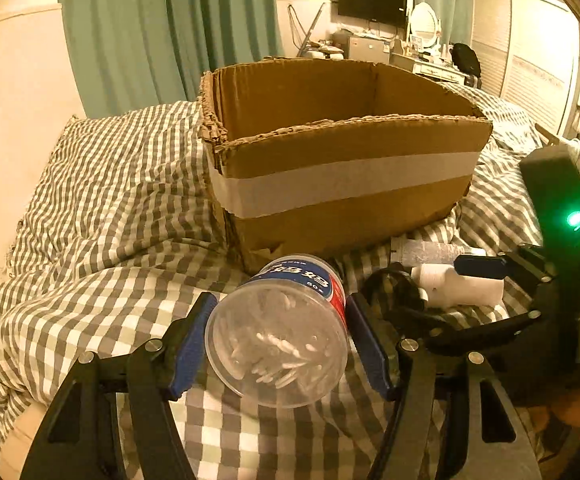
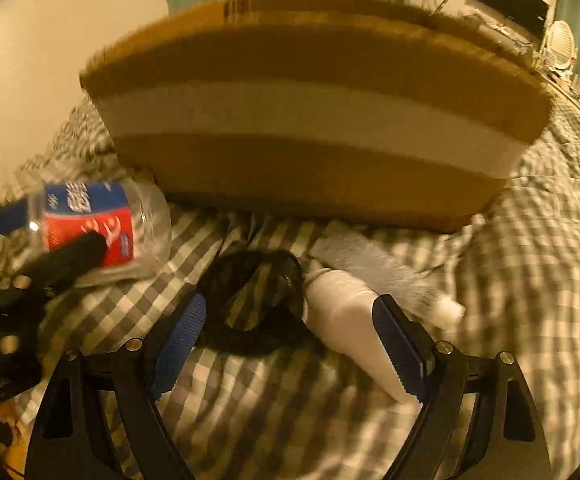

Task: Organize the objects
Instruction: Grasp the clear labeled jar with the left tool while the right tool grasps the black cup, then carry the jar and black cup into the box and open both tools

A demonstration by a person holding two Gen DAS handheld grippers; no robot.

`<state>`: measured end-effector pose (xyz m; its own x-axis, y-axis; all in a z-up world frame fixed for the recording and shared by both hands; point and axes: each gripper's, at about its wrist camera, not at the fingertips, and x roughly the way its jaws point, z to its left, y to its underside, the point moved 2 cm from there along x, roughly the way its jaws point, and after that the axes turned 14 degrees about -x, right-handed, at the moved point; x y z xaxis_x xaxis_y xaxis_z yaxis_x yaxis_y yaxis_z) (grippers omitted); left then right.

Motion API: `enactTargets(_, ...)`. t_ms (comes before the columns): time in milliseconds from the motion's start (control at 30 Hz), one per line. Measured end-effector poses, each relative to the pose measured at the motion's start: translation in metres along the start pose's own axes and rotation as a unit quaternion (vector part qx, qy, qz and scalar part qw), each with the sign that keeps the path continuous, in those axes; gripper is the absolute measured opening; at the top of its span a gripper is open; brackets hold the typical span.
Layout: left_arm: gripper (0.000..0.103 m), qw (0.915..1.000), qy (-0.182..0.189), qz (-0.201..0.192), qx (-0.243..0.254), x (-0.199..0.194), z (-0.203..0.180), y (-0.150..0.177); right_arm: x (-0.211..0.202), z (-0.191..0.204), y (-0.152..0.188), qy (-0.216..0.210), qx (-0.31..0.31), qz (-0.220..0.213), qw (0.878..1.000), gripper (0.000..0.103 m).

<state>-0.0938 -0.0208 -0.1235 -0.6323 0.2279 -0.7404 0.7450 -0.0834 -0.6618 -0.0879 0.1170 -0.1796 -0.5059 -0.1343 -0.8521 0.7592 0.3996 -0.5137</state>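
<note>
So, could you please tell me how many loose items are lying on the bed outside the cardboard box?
4: the floss-pick jar between the left tool's fingers, then the black ring, white bottle and tube before the box. More may be hidden.

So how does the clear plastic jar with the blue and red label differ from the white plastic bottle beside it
The clear plastic jar is see-through, wide, and sits between the left gripper fingers, though contact is unclear. The white plastic bottle is opaque, slimmer and unlabelled as far as shown, with the open right gripper around it. Both lie on the checked bedding.

Left gripper (image 1: 276, 340) jaws spread wide; right gripper (image 2: 290, 340) jaws spread, angled downward
</note>
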Motion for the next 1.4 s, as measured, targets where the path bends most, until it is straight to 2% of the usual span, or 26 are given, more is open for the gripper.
enactTargets(100, 0.068, 1.0000, 0.001, 0.002, -0.006, 0.002, 0.005, -0.001, 0.007, 0.008, -0.005, 0.016, -0.024, 0.001, 1.000, 0.086)
enactTargets(267, 0.068, 0.9998, 0.002, 0.000, -0.019, 0.000, 0.011, -0.004, 0.016, 0.019, -0.015, 0.009, -0.047, -0.004, 0.999, 0.085)
enactTargets(500, 0.068, 0.9995, 0.000, -0.007, -0.030, -0.006, 0.021, -0.009, 0.042, 0.028, -0.028, -0.042, -0.041, 0.008, 0.998, 0.085)
enactTargets(600, 0.068, 0.9995, 0.001, -0.006, -0.030, -0.005, 0.022, -0.009, 0.057, 0.028, -0.033, -0.033, -0.037, 0.019, 0.999, 0.076)
enactTargets(633, 0.068, 0.9995, 0.001, -0.006, -0.030, -0.005, 0.022, -0.008, 0.057, 0.028, -0.034, -0.025, -0.040, 0.020, 0.999, 0.069)
enactTargets(733, 0.068, 0.9994, 0.003, -0.004, -0.035, -0.004, 0.023, -0.008, 0.052, 0.026, -0.033, -0.027, -0.038, 0.016, 0.999, 0.065)
enactTargets(867, 0.068, 0.9992, 0.003, -0.004, -0.039, -0.009, 0.023, -0.008, 0.030, 0.020, -0.027, -0.025, -0.031, 0.005, 0.999, 0.057)
enactTargets(1033, 0.068, 0.9986, 0.007, -0.014, -0.050, -0.029, 0.022, -0.007, -0.007, 0.017, -0.021, -0.012, -0.038, -0.011, 0.999, 0.057)
enactTargets(1167, 0.068, 0.9979, -0.005, -0.030, -0.058, -0.049, 0.023, -0.004, -0.039, 0.015, -0.019, -0.002, -0.038, -0.026, 0.999, 0.057)
enactTargets(1400, 0.066, 0.9972, -0.004, -0.052, -0.053, -0.090, 0.013, -0.007, -0.109, 0.001, -0.021, 0.016, -0.031, -0.073, 0.997, 0.057)
